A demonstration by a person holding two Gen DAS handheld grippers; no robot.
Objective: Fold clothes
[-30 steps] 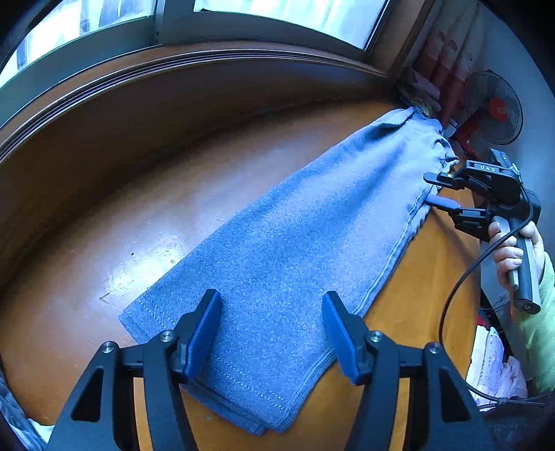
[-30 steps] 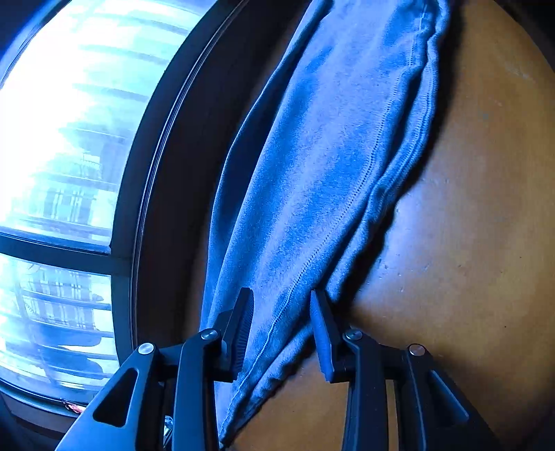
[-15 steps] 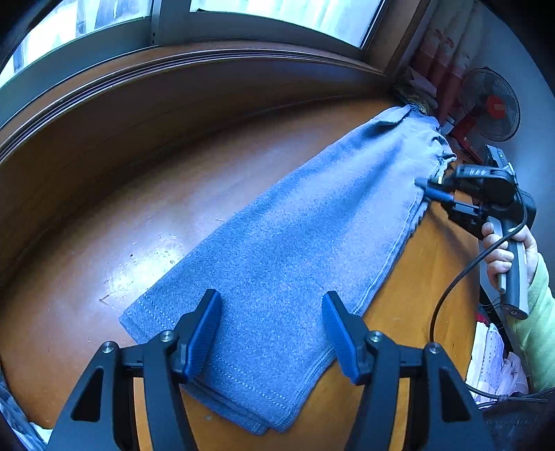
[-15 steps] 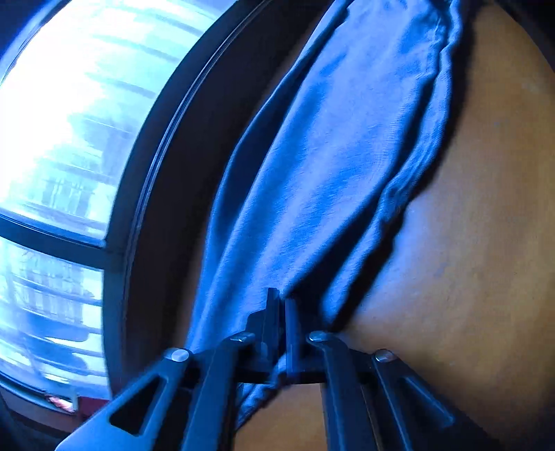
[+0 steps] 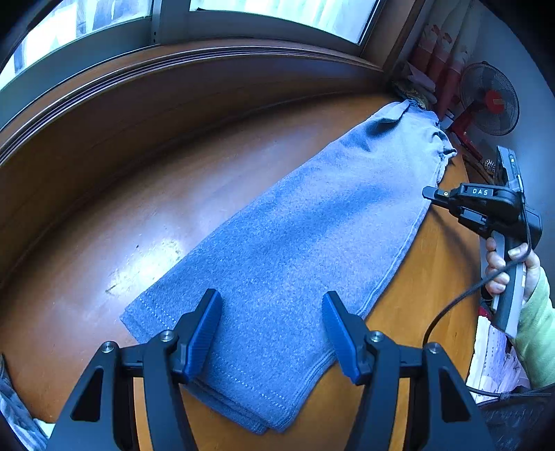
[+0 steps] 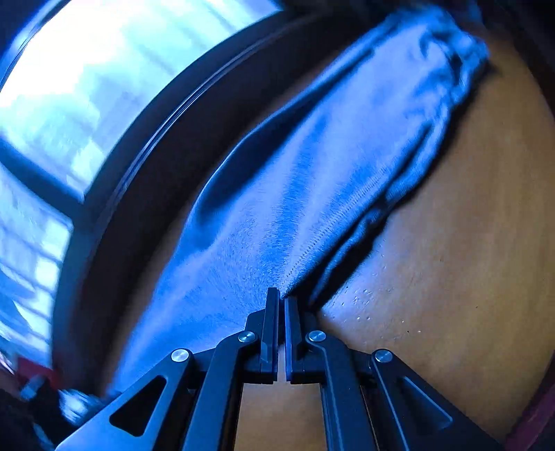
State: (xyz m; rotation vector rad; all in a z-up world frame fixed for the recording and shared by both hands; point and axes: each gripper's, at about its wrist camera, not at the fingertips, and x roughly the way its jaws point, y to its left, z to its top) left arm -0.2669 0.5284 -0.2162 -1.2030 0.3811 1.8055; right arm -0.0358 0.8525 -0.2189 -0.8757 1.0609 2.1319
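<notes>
so you've got the blue garment (image 5: 298,243) doubled lengthwise on the desk (image 5: 156,208), right gripper (image 6: 281,298) pinching its edge, left gripper (image 5: 270,333) spread above the hem, cross-folds left.

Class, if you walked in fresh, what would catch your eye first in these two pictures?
A long blue garment lies across the wooden table below the window. The right gripper has its jaws shut on the cloth's edge, while the left gripper hangs open over the near end.
</notes>
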